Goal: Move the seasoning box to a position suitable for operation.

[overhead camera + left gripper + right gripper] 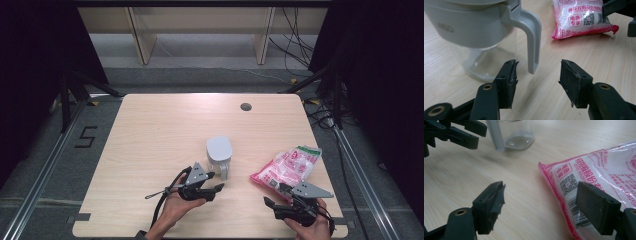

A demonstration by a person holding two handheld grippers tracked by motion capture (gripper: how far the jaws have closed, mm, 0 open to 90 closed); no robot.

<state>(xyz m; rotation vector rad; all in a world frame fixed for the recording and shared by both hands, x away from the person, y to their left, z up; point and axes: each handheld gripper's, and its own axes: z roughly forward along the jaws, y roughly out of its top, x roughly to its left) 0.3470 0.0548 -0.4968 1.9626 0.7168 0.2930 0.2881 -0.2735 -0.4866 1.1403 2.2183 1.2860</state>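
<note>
A clear pitcher with a grey lid (219, 149) stands mid-table, its grey handle (224, 171) turned toward the near edge. My left gripper (218, 188) sits just short of that handle, open. In the left gripper view the handle (532, 37) hangs a little beyond the gap of the left gripper (539, 72), touching neither pad. A pink and white food bag (287, 167) lies flat at the right. My right gripper (274, 195) is open at the bag's near corner. In the right gripper view one pad (596, 206) hovers over the bag (599, 170), and the right gripper (541, 195) holds nothing.
A round cable hole (245, 106) sits near the table's far edge. Bare wood spreads left of the pitcher and behind it. Beyond the table are wooden furniture legs (142, 40) and floor cables (295, 45). Metal rails run along both sides.
</note>
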